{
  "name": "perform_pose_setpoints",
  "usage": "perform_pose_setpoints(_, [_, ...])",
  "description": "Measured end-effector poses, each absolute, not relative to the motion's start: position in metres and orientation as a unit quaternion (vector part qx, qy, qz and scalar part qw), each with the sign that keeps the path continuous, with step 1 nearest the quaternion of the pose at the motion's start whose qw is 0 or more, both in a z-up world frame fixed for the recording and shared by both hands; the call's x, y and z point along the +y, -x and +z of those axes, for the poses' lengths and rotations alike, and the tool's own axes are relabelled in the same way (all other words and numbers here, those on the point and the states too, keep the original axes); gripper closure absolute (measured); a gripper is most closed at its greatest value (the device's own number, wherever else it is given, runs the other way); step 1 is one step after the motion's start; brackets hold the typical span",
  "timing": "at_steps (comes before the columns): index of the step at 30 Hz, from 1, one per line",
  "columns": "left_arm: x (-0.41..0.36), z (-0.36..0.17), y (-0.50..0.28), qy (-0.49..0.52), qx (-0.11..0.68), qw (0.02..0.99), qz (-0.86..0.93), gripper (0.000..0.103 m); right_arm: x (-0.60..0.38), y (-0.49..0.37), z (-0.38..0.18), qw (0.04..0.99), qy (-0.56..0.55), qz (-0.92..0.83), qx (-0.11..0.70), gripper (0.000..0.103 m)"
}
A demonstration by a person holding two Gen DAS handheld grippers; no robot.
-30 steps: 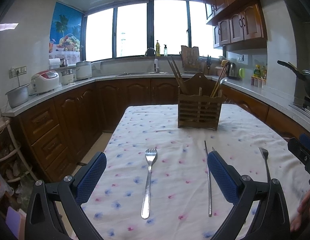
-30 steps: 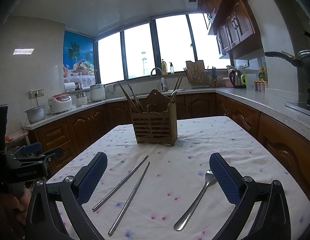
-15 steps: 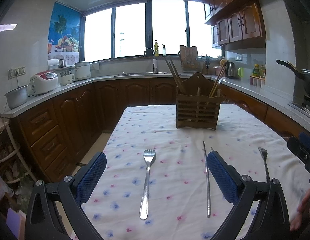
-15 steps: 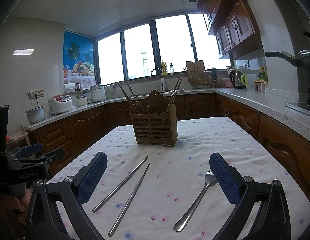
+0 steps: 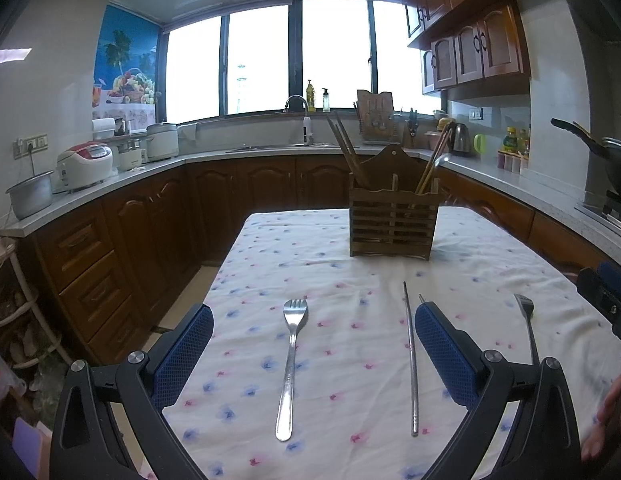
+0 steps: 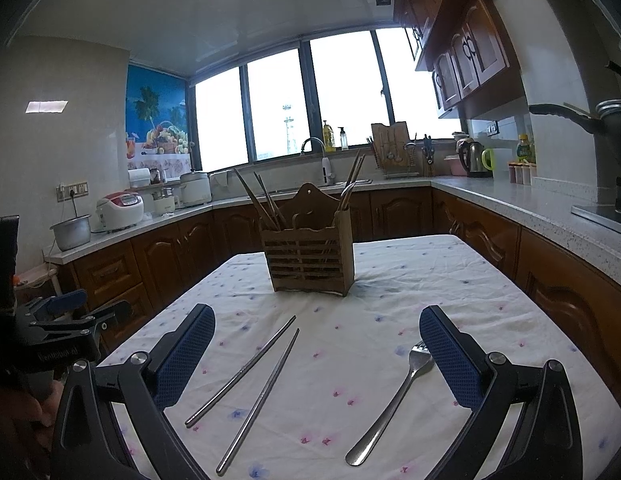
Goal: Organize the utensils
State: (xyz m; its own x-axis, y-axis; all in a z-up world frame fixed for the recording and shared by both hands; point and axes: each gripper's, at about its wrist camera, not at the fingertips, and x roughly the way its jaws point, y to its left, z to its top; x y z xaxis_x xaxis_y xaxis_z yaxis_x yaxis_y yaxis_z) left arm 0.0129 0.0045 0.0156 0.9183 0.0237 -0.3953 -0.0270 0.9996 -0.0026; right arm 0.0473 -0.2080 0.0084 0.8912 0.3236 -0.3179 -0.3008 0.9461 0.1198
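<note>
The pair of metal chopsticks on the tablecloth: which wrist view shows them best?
The right wrist view: both metal chopsticks lie fully visible between the open fingers. In the left wrist view one chopstick shows whole, while the other is almost entirely hidden behind the left gripper's right finger.
</note>
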Motion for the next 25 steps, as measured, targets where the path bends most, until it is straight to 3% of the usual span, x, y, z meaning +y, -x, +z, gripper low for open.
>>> perform_pose_setpoints(25, [0.0005, 0.0198, -0.018, 0.016, 0.206, 0.978, 0.001, 0.001, -0.2098, -0.0564, 0.0093, 0.971, -0.038, 0.161, 0.174, 0.0])
